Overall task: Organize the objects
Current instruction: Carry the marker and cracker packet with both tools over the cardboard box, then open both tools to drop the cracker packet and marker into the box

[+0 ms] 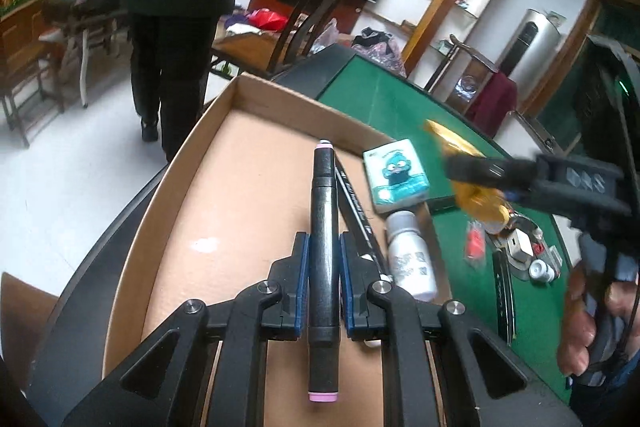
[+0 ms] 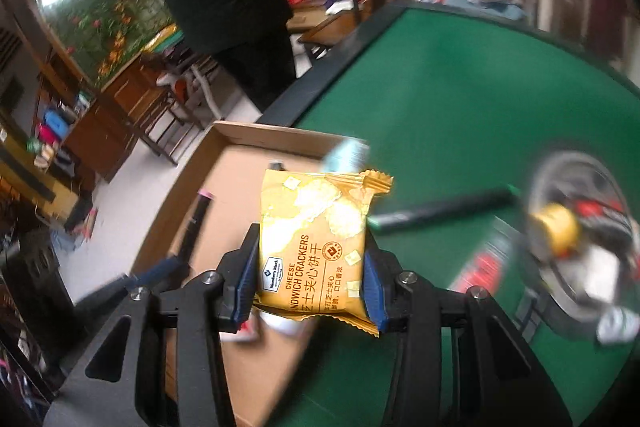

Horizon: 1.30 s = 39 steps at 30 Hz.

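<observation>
My left gripper (image 1: 324, 247) is shut on a black marker with pink ends (image 1: 323, 227), held over the open cardboard box (image 1: 240, 187). In the box lie a black pen (image 1: 356, 207), a white bottle (image 1: 408, 259) and a small teal carton (image 1: 396, 175) at its right wall. My right gripper (image 2: 310, 247) is shut on a yellow cheese sandwich cracker packet (image 2: 316, 247), held above the box's right edge. The right gripper also shows in the left wrist view (image 1: 480, 171), to the right of the box, with the packet (image 1: 476, 195).
The green felt table (image 2: 460, 107) carries a black marker with green ends (image 2: 440, 211) and a round tray (image 2: 576, 247) with small items, blurred. A person in dark clothes (image 1: 176, 7) stands beyond the box. A chair (image 1: 312, 19) stands behind the table.
</observation>
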### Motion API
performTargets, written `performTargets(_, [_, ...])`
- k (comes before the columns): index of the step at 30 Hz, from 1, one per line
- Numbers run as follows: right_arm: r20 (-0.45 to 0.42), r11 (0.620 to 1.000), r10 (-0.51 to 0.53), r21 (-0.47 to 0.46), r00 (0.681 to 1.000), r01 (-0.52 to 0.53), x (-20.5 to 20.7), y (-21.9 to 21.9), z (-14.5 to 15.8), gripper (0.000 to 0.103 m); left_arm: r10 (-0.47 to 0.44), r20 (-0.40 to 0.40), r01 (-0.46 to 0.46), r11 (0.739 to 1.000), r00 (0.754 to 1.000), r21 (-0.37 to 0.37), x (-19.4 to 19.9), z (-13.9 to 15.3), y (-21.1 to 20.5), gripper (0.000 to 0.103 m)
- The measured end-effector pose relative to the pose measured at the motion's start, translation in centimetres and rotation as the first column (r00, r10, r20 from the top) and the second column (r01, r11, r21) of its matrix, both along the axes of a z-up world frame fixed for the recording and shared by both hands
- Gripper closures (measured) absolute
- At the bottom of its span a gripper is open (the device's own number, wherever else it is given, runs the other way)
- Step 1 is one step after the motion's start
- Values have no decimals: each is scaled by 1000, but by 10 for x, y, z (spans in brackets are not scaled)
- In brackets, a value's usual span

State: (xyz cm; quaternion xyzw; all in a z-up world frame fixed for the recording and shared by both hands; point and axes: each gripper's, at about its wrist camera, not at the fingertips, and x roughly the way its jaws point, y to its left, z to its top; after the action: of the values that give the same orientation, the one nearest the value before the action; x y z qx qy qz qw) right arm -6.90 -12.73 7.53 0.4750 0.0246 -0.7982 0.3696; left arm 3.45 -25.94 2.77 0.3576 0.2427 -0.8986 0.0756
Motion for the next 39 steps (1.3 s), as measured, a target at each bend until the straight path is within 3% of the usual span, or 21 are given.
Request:
performTargets(7, [52, 993, 77, 81, 996, -81, -21, -88, -26, 60, 16, 29, -17, 1000, 999, 26, -5, -8, -6, 91])
performTargets(14, [77, 986, 100, 125, 992, -109, -27, -127, -44, 60, 77, 75, -81, 995, 994, 57, -3, -13, -20, 91])
performTargets(18, [64, 982, 101, 153, 993, -109, -28, -136, -49, 60, 111, 94, -117, 991, 989, 66, -4, -15, -24, 91])
performTargets(26, [123, 982, 93, 152, 988, -112, -35, -146, -64, 60, 196, 104, -207, 972, 975, 114, -1, -20, -40, 91])
performTargets(31, [126, 982, 96, 149, 987, -114, -35, -144, -63, 59, 216, 88, -223, 972, 972, 78, -1, -16, -42, 91])
performTargets(39, [106, 986, 91, 132, 990, -104, -31, -136, -51, 52, 194, 66, -199, 977, 979, 82, 4, -10, -35, 90])
